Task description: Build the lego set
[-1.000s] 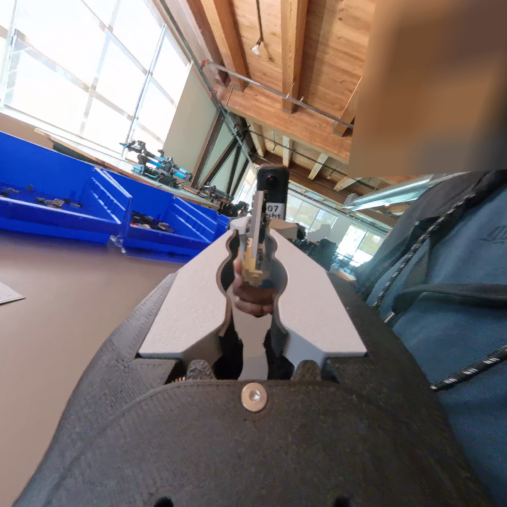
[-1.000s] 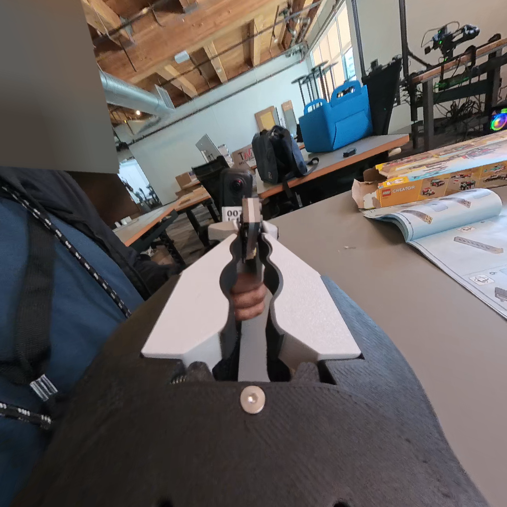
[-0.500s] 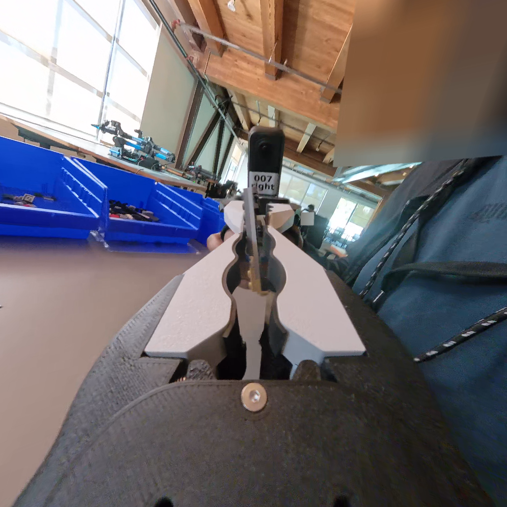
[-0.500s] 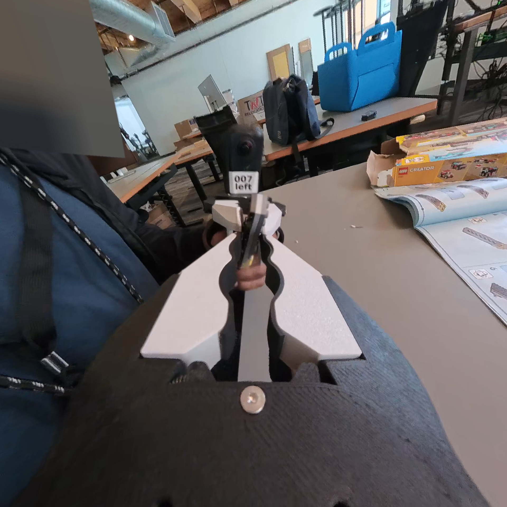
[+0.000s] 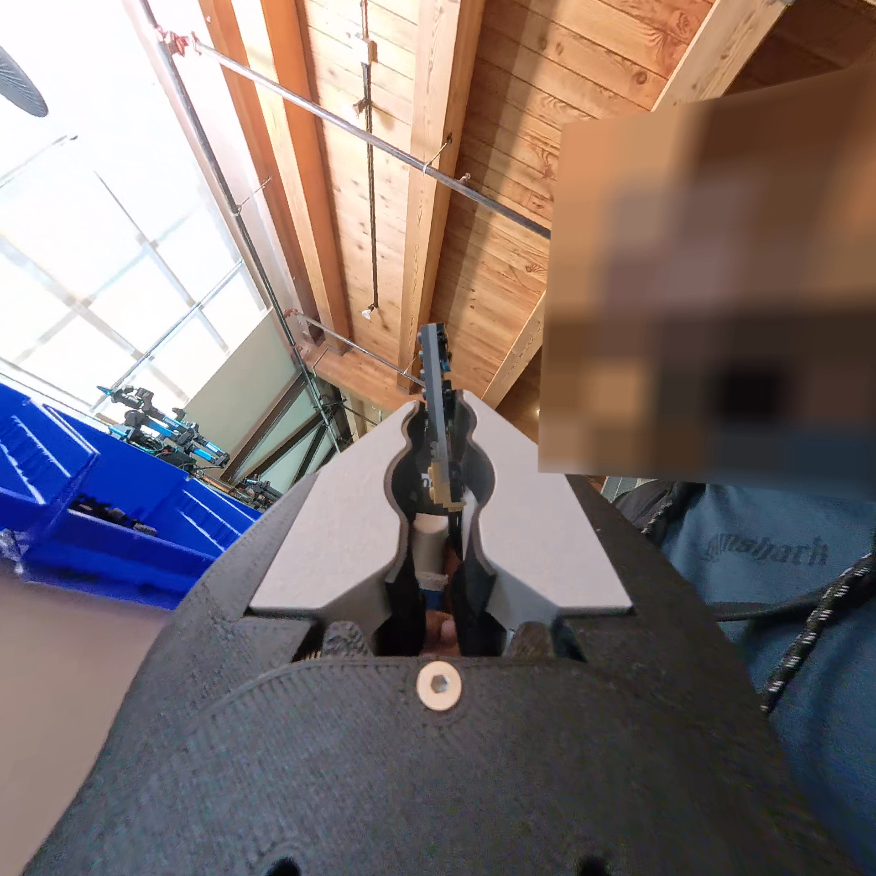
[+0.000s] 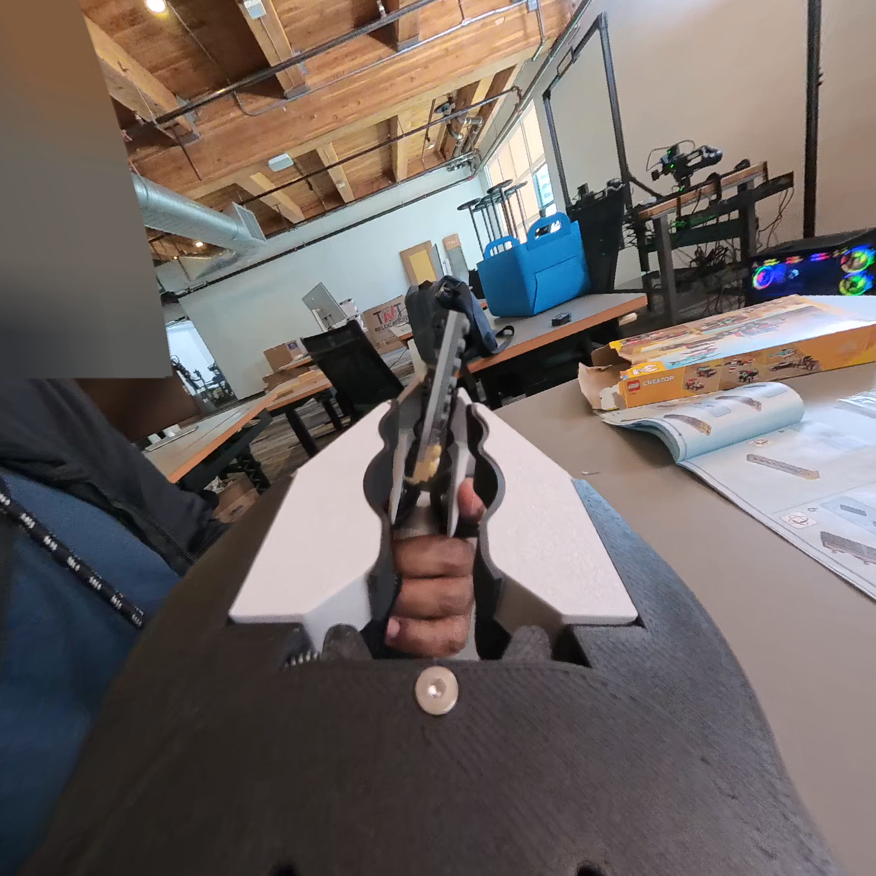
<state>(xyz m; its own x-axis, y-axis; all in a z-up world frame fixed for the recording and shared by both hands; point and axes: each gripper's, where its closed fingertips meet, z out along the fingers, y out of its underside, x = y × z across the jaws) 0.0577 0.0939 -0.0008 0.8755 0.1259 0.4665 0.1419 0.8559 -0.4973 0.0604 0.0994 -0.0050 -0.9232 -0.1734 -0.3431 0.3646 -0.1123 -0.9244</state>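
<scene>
1. Grip comes first: the left gripper is pinching the plate, a long grey lego piece standing on edge between its fingers, lifted above the table.
2. The right gripper is pressed together on the same plate from the opposite side, it seems (the small tan part sits near both tips).
3. I judge the step is pressing parts together, so both grips should stay firm and push straight, without twisting.
4. Only the left view shows the blue bins.
5. Only the right view shows the hand, booklet and box.
</scene>
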